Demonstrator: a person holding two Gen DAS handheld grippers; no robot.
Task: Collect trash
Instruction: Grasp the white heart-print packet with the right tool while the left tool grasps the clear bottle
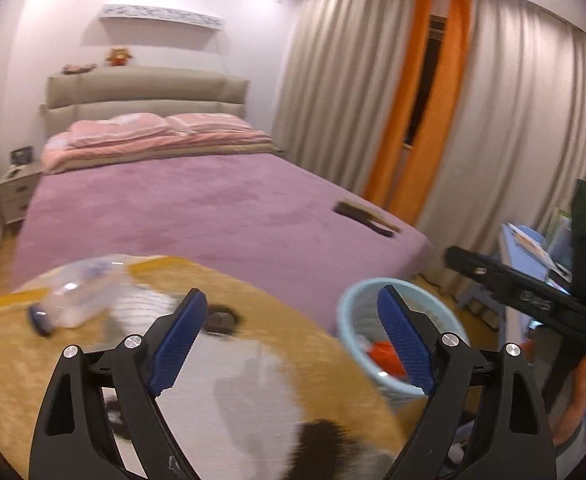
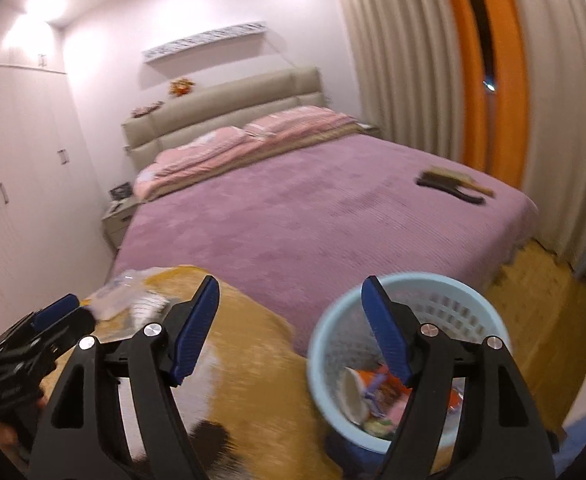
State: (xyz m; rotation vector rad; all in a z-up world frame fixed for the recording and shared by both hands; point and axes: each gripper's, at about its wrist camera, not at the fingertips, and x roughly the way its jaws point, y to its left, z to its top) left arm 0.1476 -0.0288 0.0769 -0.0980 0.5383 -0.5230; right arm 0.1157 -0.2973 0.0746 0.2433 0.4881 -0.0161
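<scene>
A clear crushed plastic bottle (image 1: pixel 81 300) with a blue cap lies on a yellow-and-white plush cushion (image 1: pixel 253 360) at the foot of the bed; it also shows in the right wrist view (image 2: pixel 121 296). A light-blue trash basket (image 2: pixel 433 300) holds several pieces of trash; it also shows in the left wrist view (image 1: pixel 357 304). My left gripper (image 1: pixel 293 340) is open and empty, to the right of the bottle. My right gripper (image 2: pixel 293 328) is open and empty, between the cushion and the basket. The left gripper (image 2: pixel 53 316) also shows at the left of the right wrist view.
A purple bedspread (image 1: pixel 213 208) covers the bed, with folded pink bedding (image 1: pixel 153 132) at the head. A dark brush (image 2: pixel 449 184) lies near the bed's right edge. Beige and orange curtains (image 1: pixel 433 100) hang on the right. A nightstand (image 1: pixel 17 192) stands at the left.
</scene>
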